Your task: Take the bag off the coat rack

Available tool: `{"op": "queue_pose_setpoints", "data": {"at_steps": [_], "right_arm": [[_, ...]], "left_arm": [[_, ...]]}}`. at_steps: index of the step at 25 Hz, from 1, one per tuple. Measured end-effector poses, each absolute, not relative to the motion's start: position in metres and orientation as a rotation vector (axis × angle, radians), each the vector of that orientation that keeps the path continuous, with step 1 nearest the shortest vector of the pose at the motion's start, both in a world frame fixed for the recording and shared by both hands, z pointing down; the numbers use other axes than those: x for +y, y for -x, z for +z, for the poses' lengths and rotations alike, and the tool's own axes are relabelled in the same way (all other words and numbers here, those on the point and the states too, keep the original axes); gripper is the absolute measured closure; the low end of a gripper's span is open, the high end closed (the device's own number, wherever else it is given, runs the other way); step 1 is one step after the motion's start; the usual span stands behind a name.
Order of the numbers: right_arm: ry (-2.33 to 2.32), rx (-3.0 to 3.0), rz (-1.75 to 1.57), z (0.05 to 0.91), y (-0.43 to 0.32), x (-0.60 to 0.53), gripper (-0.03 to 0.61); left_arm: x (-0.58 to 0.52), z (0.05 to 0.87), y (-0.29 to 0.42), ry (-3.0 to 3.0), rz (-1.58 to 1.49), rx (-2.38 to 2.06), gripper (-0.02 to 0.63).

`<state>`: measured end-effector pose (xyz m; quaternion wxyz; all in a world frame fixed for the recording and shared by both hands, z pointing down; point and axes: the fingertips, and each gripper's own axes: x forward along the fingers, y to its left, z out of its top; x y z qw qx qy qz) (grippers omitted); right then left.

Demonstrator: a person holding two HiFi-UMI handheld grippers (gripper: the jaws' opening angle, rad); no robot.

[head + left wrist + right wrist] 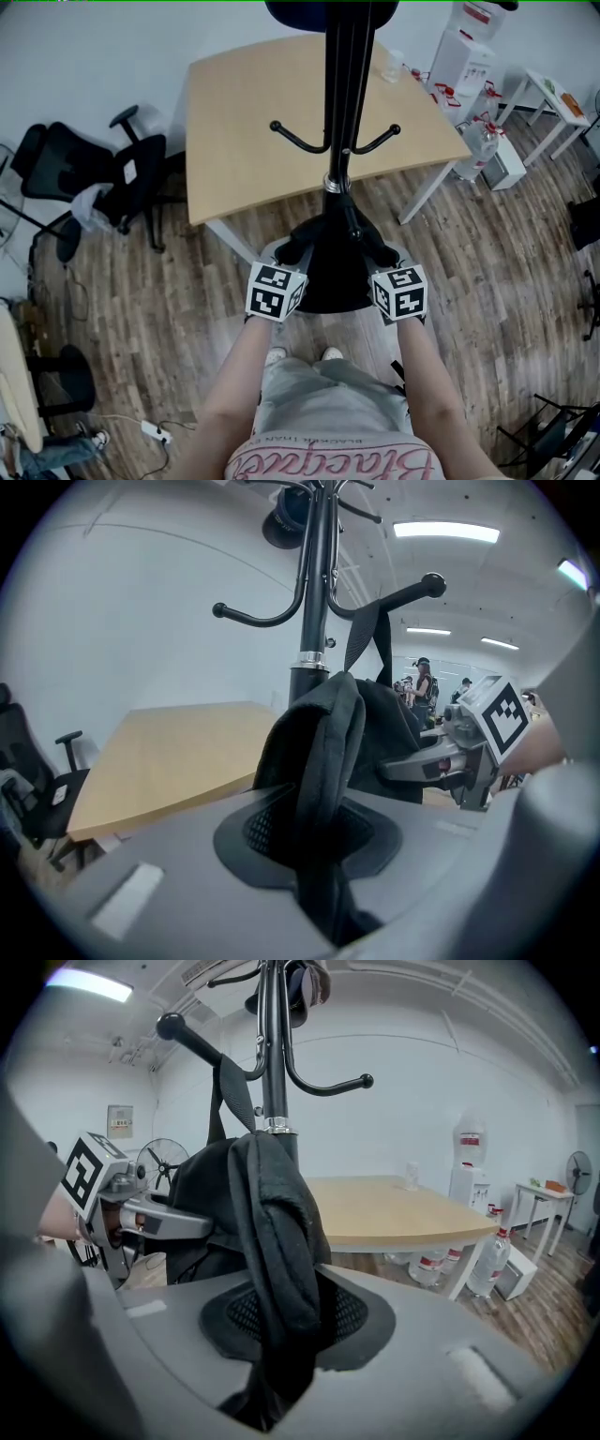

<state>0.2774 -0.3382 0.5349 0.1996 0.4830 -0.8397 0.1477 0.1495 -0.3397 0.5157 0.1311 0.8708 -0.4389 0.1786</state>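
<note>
A black bag [337, 246] hangs low on the black coat rack [343, 94], its thin top loop [373, 635] hooked over one curved arm [412, 591]. My left gripper [292, 255] is shut on one padded shoulder strap [323, 780] at the bag's left side. My right gripper [382, 255] is shut on the other padded strap [277, 1232] at the bag's right side. In each gripper view the strap runs down between the jaws and is pinched there. The same loop [223, 1091] and hook arm [187, 1037] show in the right gripper view.
A light wooden table [272, 112] stands just behind the rack. A black office chair [103, 169] is at the left. Water bottles [478, 145] and a white side table [553, 98] are at the right. The rack's round base [333, 292] sits by the person's feet.
</note>
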Motion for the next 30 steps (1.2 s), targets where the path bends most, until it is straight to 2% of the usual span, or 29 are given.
{"op": "queue_pose_setpoints", "data": {"at_steps": [30], "right_arm": [[-1.436, -2.370, 0.336, 0.480, -0.274, -0.262, 0.502]], "left_arm": [[-0.269, 0.461, -0.147, -2.602, 0.415, -1.297, 0.548]]}}
